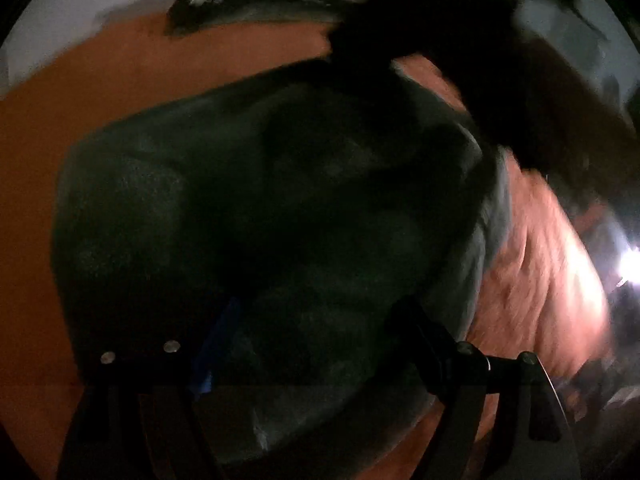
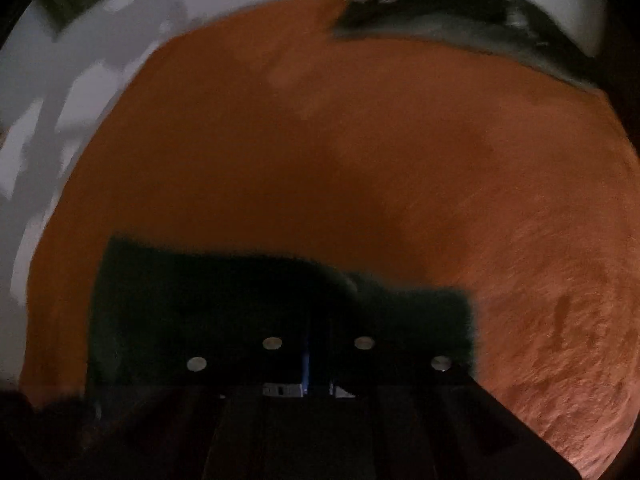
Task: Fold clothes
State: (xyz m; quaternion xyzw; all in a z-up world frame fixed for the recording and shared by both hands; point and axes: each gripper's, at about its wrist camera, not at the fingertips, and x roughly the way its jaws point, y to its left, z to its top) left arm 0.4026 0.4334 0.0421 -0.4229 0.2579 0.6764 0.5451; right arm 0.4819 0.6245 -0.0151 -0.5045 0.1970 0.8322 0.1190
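- Left wrist view: dark green garment [image 1: 256,220] fills the space right ahead of the left claw [image 1: 288,364], spread over an orange fuzzy surface [image 1: 80,92]; the fingers stand wide apart, released, cloth beneath and between them but not pinched.
- Beyond and to the right, a dark blurred shape crosses above the garment; what it is cannot be told.
- Right wrist view: right claw [image 2: 316,344] is clenched, its tips buried in a dark green fold [image 2: 200,300] of the garment.
- Ahead, past the fold, the orange surface lies bare; another dark garment [image 2: 460,12] sits at its far edge.
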